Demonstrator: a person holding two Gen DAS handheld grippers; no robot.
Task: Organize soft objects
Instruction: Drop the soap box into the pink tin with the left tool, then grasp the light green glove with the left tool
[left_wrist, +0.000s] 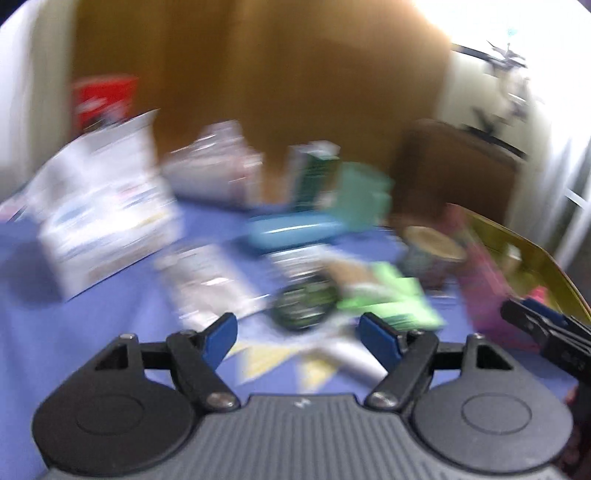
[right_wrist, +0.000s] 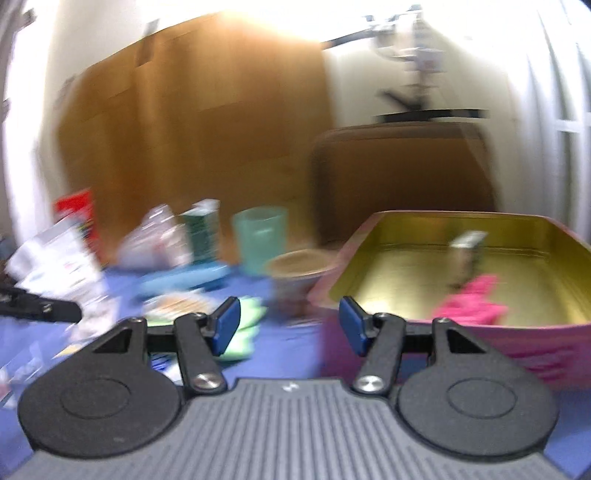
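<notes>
Left wrist view, heavily blurred. Left gripper (left_wrist: 298, 332): jaws spread, nothing between the blue pads, hanging above the blue cloth (left_wrist: 92, 332). Loose items ahead on the cloth: green soft item (left_wrist: 388, 295), dark round object (left_wrist: 304, 304), blue case (left_wrist: 291, 227), white packets (left_wrist: 107, 206); kinds mostly too smeared to tell. Tin (left_wrist: 517, 254) at right edge.

Right wrist view. Right gripper (right_wrist: 289, 325): jaws spread, empty, pointing at the tin's (right_wrist: 528, 347) near left corner. Pink soft item (right_wrist: 472, 302) already lies inside the tin; a small upright object behind it is unclear. Green soft item (right_wrist: 243, 325) remains outside on the cloth. Judgement: sorting partly done, at least one soft piece left.
</notes>
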